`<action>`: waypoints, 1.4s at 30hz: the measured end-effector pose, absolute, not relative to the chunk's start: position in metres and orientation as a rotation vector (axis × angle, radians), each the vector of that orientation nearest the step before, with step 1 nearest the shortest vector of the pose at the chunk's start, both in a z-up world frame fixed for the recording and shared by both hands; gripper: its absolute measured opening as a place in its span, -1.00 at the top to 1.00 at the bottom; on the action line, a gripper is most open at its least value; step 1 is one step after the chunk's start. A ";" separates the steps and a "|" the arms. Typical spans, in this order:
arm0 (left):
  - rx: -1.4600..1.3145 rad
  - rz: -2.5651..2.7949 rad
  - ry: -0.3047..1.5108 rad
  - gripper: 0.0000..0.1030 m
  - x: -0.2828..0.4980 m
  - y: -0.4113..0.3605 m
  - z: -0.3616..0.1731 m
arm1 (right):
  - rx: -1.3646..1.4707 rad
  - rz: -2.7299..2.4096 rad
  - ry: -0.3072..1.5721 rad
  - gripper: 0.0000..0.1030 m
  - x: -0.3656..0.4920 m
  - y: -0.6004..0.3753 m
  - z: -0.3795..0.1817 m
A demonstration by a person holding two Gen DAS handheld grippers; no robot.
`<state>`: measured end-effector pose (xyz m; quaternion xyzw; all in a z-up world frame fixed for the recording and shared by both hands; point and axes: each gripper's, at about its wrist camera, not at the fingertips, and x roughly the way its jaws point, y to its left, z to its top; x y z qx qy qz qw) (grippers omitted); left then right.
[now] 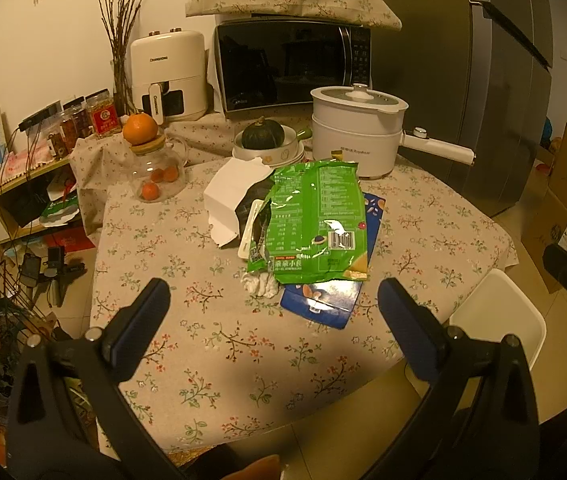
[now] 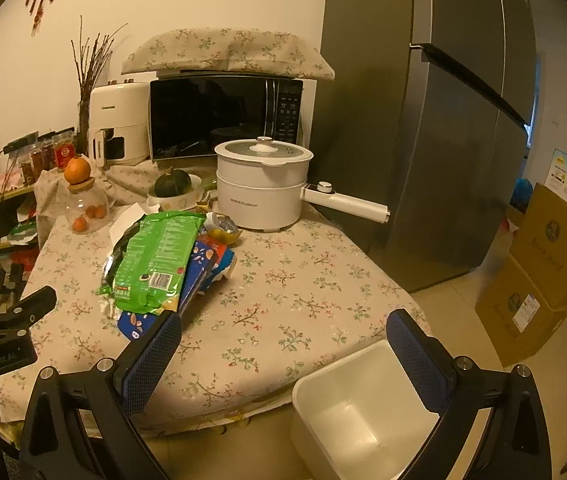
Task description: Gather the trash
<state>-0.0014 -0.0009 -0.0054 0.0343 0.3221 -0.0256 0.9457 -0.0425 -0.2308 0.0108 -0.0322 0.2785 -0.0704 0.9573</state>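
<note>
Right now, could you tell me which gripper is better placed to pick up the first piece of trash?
Probably the left gripper: it is open and faces the crumpled white tissue and green plastic snack bag directly. The right gripper, also open, points past the pile's side, nearer the white plastic bin.

My left gripper and right gripper share one build: matte black frames with triangular cut-outs, silver round-headed screws at the joints, and fingers faced with dark blue mesh-textured pads. White lettering marks one black body.
</note>
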 end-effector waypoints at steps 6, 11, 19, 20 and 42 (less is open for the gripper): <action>0.064 -0.057 0.676 -1.00 0.004 0.004 -0.007 | -0.073 -0.150 0.558 -1.00 -0.042 -0.231 0.010; 0.072 -0.101 0.668 -1.00 0.016 0.008 -0.011 | -0.063 -0.124 0.607 -1.00 -0.026 -0.235 0.013; 0.104 -0.148 0.889 -1.00 0.080 0.016 -0.027 | -0.088 -0.068 0.741 -1.00 0.028 -0.237 0.018; 0.090 -0.141 0.932 -1.00 0.092 0.019 -0.031 | -0.079 -0.061 0.753 -1.00 0.034 -0.240 0.017; -0.127 -0.148 1.027 -0.37 0.200 0.051 -0.078 | -0.110 -0.059 0.954 -1.00 0.103 -0.277 -0.058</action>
